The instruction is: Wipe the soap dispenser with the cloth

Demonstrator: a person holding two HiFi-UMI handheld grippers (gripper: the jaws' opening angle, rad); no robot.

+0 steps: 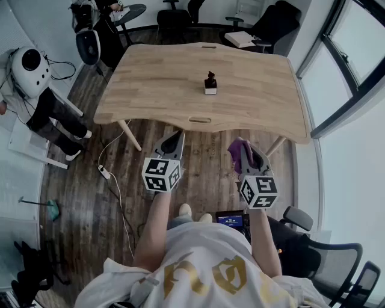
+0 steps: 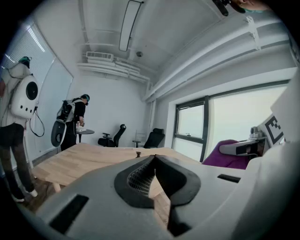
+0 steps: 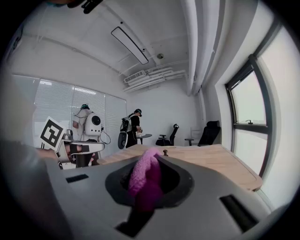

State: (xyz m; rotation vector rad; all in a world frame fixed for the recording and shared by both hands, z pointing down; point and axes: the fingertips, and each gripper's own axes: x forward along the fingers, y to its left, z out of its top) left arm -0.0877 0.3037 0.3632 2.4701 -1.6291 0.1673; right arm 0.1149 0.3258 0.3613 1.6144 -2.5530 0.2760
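Observation:
The soap dispenser (image 1: 210, 83), small with a dark pump top and white base, stands alone near the middle of the wooden table (image 1: 156, 72); it shows as a tiny shape far off in the left gripper view (image 2: 138, 153) and the right gripper view (image 3: 165, 152). My left gripper (image 1: 179, 136) is held in front of the table's near edge, shut with nothing between its jaws. My right gripper (image 1: 242, 146) is level with it to the right, shut on a purple cloth (image 1: 236, 150) that bunches between the jaws (image 3: 144, 178). Both grippers are well short of the dispenser.
A person with a white backpack device (image 1: 30, 69) stands at the table's left, another at a small round table (image 1: 129, 11) at the back. Office chairs (image 1: 274, 24) stand behind the table. A window wall (image 1: 349, 66) runs along the right. A cable and power strip (image 1: 104, 172) lie on the floor.

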